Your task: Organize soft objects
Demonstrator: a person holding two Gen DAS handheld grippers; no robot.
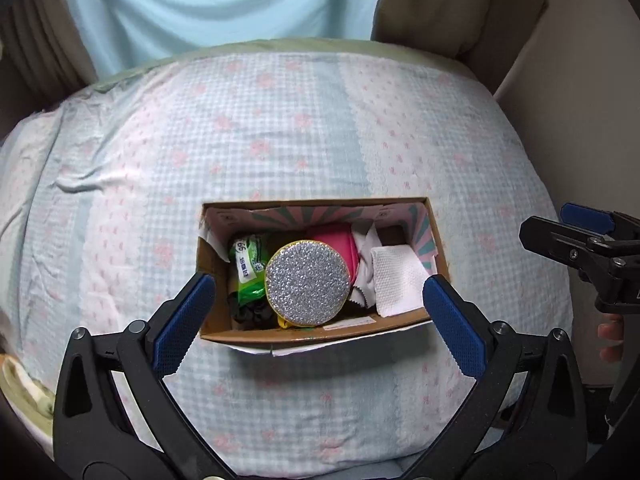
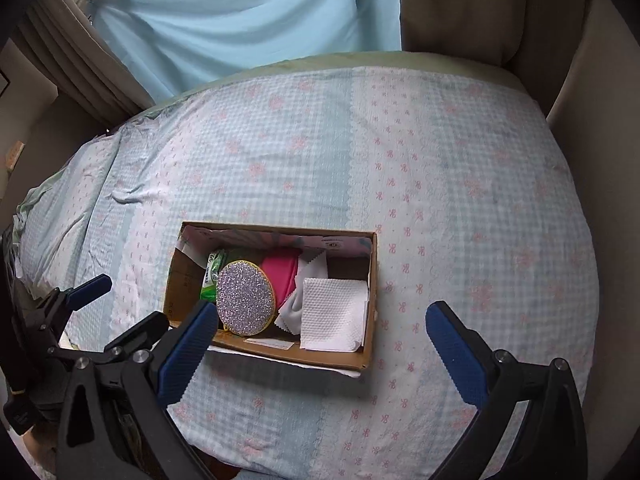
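Note:
A cardboard box (image 1: 224,336) (image 2: 370,292) sits on the bed. In it lie a round silver glitter pouch (image 1: 307,282) (image 2: 245,298), a green wipes pack (image 1: 249,264) (image 2: 213,272), a pink pouch (image 1: 334,240) (image 2: 282,276), a white cloth (image 1: 362,276) (image 2: 294,304), a white paper towel (image 1: 398,280) (image 2: 334,314) and something black (image 1: 250,314). My left gripper (image 1: 318,296) is open and empty, hovering over the box's near side. My right gripper (image 2: 320,320) is open and empty above the box's near right corner. Each gripper shows at the edge of the other's view.
The bed (image 1: 280,140) (image 2: 480,200) has a blue-and-pink checked sheet. A light blue curtain (image 1: 224,0) (image 2: 248,12) hangs behind it. A beige headboard or cushion (image 2: 460,4) stands at the back right, and a wall (image 1: 580,100) runs along the right.

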